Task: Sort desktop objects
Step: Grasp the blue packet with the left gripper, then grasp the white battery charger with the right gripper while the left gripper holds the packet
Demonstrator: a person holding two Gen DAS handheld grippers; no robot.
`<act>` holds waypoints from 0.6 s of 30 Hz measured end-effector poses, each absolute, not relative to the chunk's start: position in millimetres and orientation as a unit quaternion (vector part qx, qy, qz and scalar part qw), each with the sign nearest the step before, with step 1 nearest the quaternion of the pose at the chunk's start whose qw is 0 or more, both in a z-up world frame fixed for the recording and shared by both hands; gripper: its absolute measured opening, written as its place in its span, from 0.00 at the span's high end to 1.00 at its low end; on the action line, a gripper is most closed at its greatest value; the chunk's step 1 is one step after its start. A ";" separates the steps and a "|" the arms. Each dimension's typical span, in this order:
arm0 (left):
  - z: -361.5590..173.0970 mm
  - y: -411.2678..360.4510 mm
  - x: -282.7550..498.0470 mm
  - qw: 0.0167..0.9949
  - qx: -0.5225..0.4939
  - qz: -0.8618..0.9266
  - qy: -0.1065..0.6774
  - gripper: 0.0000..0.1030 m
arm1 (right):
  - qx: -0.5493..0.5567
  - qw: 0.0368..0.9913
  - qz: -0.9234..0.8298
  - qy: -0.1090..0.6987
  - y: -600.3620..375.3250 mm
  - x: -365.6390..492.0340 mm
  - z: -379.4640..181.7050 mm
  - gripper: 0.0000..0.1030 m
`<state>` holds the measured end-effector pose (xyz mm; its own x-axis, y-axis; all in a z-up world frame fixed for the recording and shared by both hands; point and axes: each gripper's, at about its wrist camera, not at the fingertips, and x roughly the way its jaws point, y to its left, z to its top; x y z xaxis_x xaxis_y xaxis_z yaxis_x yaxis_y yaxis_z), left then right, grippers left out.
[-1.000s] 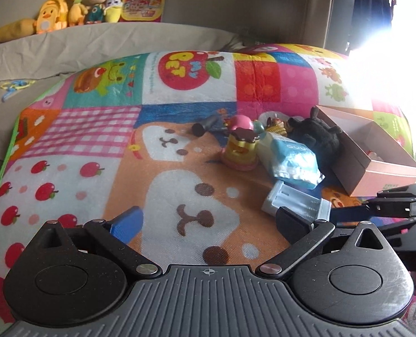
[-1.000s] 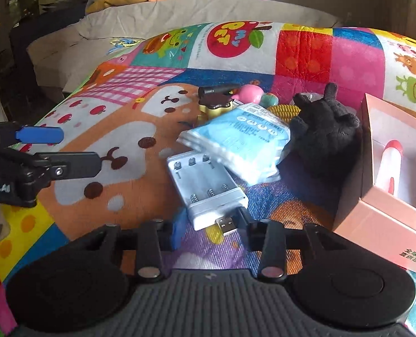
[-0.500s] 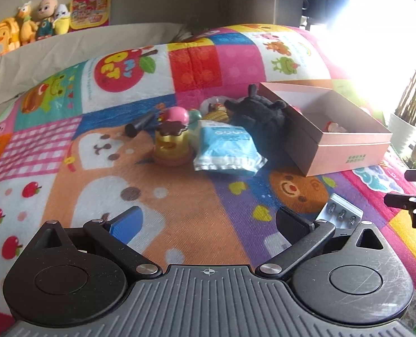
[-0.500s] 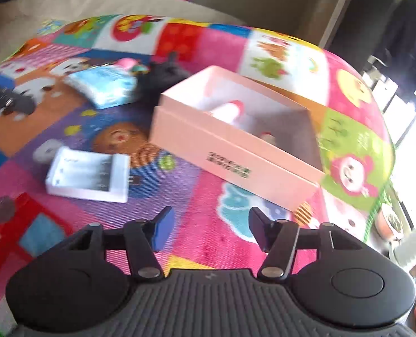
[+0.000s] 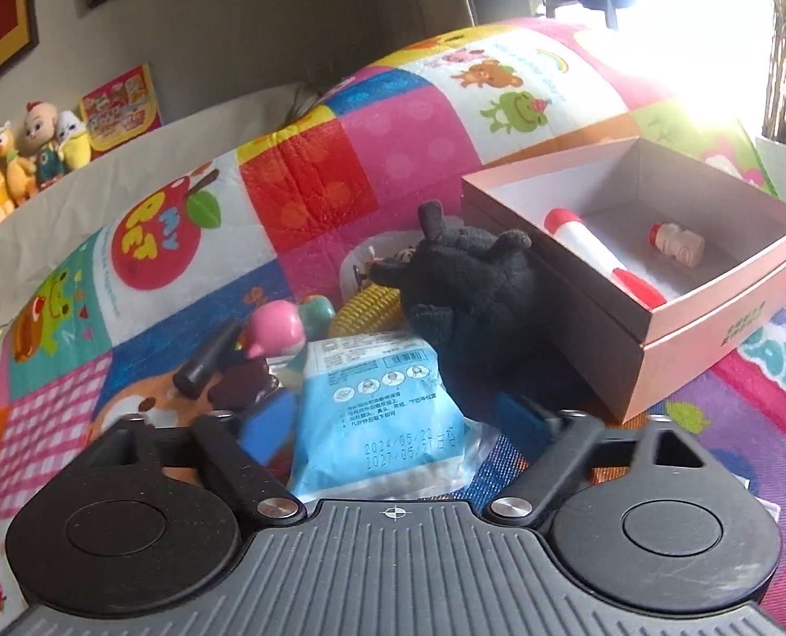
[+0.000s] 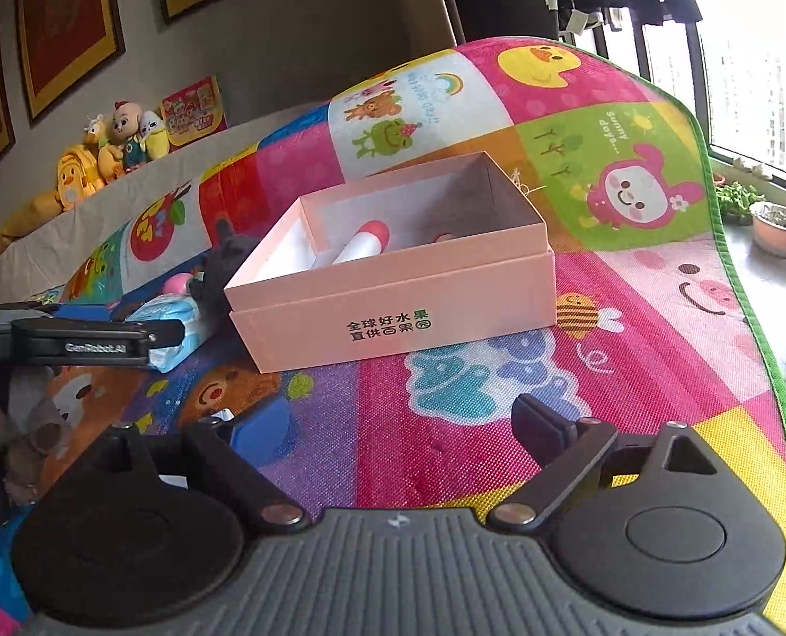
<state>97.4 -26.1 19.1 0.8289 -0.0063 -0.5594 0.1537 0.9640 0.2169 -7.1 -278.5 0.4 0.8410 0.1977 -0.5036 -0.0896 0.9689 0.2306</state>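
In the left wrist view, my left gripper (image 5: 393, 421) is open with its jaws on either side of a blue tissue packet (image 5: 387, 413) lying on the play mat. A black plush toy (image 5: 467, 286) lies just beyond the packet, against an open pink box (image 5: 711, 318) holding a red-and-white tube (image 5: 599, 254) and a small figurine (image 5: 676, 244). My right gripper (image 6: 395, 424) is open and empty above the mat in front of the pink box (image 6: 393, 318). The left gripper (image 6: 96, 342) shows in the right wrist view at the packet (image 6: 173, 328).
A pink-capped toy (image 5: 276, 331), a black cylinder (image 5: 207, 360), a yellow corn toy (image 5: 366, 307) and a brown-topped toy (image 5: 244, 384) cluster left of the packet. Plush toys (image 5: 27, 164) line the far ledge. The mat's green edge (image 6: 753, 286) drops off at right, with plant pots (image 6: 782, 228) beyond.
My left gripper has moved forward and down onto the tissue packet. My right gripper has swung to face the front of the pink box; the white battery charger has left both views.
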 end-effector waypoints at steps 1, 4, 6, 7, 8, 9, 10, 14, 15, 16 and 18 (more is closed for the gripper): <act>17.3 -25.0 98.7 0.946 0.128 -0.040 0.294 0.34 | 0.102 0.954 0.074 0.273 -278.8 -6.5 0.1 0.10; 16.9 -16.7 91.4 0.946 0.125 -0.047 0.295 0.38 | 0.112 0.952 0.074 0.277 -280.5 -5.1 -1.2 0.07; 20.3 -10.7 79.3 0.946 0.123 -0.051 0.296 0.41 | 0.118 0.951 0.077 0.275 -281.9 -5.1 -1.4 0.05; 22.1 -7.2 71.8 0.945 0.118 -0.058 0.299 0.42 | 0.119 0.951 0.078 0.274 -282.7 -5.2 -1.6 0.04; 23.8 -3.7 63.7 0.944 0.111 -0.066 0.302 0.42 | 0.120 0.951 0.080 0.275 -282.8 -4.6 -1.9 0.03; 26.0 -0.1 52.0 0.944 0.100 -0.076 0.306 0.42 | 0.119 0.950 0.080 0.276 -282.8 -4.1 -2.2 0.03; 27.1 3.1 41.9 0.943 0.088 -0.084 0.309 0.41 | 0.119 0.950 0.080 0.278 -282.3 -3.7 -2.3 0.02; 25.0 11.8 -2.7 0.940 0.053 -0.108 0.320 0.37 | 0.117 0.947 0.084 0.288 -281.0 -0.8 -3.7 0.00; 23.3 13.0 -10.4 0.940 0.050 -0.107 0.319 0.35 | 0.115 0.945 0.085 0.294 -280.3 0.7 -4.5 0.00; 21.4 13.6 -16.2 0.941 0.050 -0.104 0.318 0.33 | 0.113 0.943 0.087 0.301 -279.0 2.8 -5.2 0.00; 16.5 14.9 -21.9 0.942 0.057 -0.090 0.319 0.22 | 0.107 0.938 0.086 0.319 -276.5 8.2 -7.2 0.00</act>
